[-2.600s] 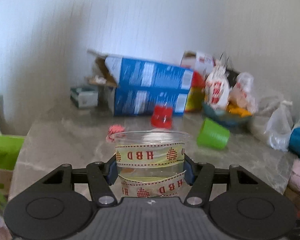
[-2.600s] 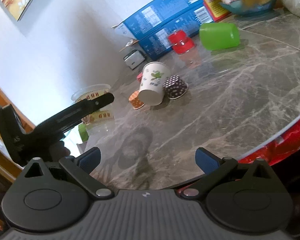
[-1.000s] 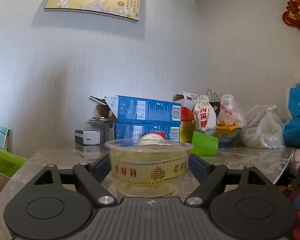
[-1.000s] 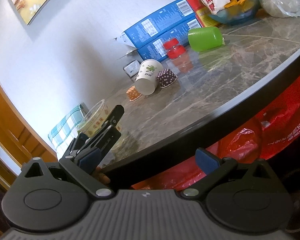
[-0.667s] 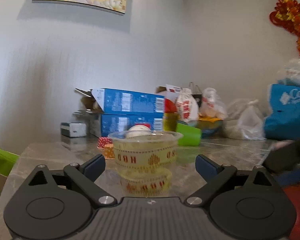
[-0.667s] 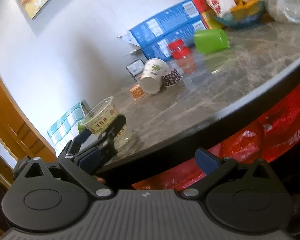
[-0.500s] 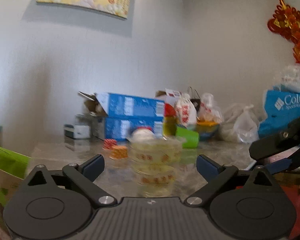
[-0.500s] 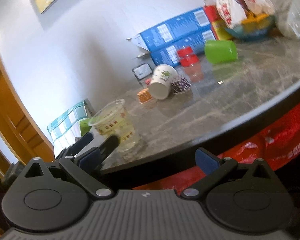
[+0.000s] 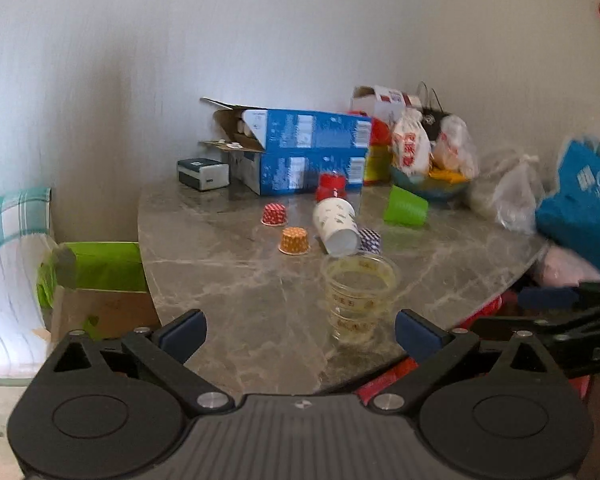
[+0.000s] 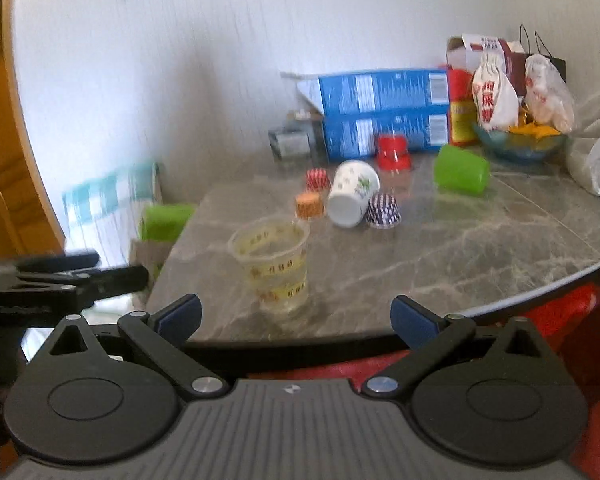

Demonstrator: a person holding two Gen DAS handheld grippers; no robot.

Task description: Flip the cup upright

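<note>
The clear plastic cup (image 9: 358,298) stands upright, mouth up, on the marble table (image 9: 228,288), near the front edge. In the left wrist view it sits at about 1 o'clock from the left gripper (image 9: 300,330); in the right wrist view it sits at about 11 o'clock from the right gripper (image 10: 296,316). Nothing touches it.

Left gripper: jaws spread wide, holding nothing, back from the table edge. Right gripper: jaws likewise spread and empty, also off the table.

Judgement on progress: for this cup the flip appears complete, as it rests on its base with a printed band (image 10: 278,270) around its wall.

Other cups remain unrighted. The white paper cup (image 10: 352,194) lies on its side at about 12 o'clock beyond the clear cup. The green cup (image 10: 462,170) lies on its side farther off at about 2 o'clock. A red cup (image 10: 394,152) looks to stand mouth down. Small patterned liners (image 10: 384,210) sit mouth down beside the white cup.

If the task covers these, that work is still outstanding; the task line does not say.
</note>
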